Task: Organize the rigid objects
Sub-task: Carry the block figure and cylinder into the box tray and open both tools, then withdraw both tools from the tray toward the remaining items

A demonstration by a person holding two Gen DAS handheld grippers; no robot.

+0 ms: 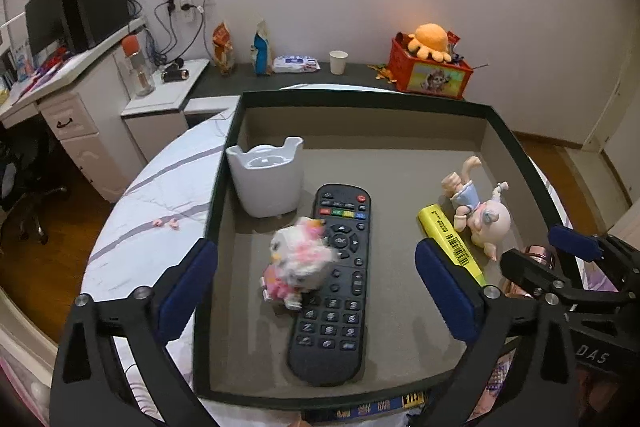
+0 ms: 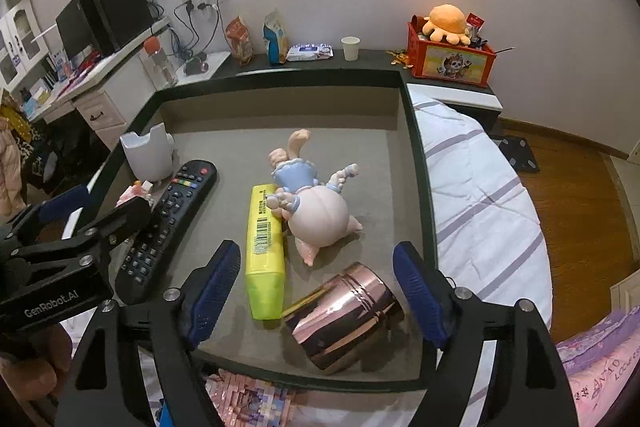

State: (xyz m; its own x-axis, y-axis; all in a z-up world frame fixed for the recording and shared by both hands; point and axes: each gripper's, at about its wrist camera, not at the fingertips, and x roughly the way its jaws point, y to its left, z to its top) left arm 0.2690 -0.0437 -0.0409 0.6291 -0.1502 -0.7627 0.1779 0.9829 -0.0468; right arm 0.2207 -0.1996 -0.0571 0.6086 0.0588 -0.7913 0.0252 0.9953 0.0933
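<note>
Six objects already lie inside the dark-rimmed tray (image 1: 224, 163) on the bed, so by my reckoning the gathering is largely done and what remains is tidying how they lie. Taking the black remote control (image 1: 334, 283) as the landmark: a white cat-eared cup (image 1: 266, 183) stands upright just beyond its far left corner, a pink-and-white block figure (image 1: 298, 259) rests on its left edge, blurred, and a yellow highlighter (image 2: 265, 251) lies off to its right. A baby doll (image 2: 312, 203) lies sprawled against the highlighter's far side, and a rose-gold metal cup (image 2: 346, 315) is tipped on its side at the highlighter's near end.

Both tools hang empty over the tray: the left gripper (image 1: 316, 291) is spread wide around the remote and block figure without touching them, and the right gripper (image 2: 316, 291) is spread wide around the rose-gold cup.

Readable writing: "GenRobot.AI" on the left tool's body, "DAS" on the right one. The highlighter carries a barcode label; its small print is illegible.
</note>
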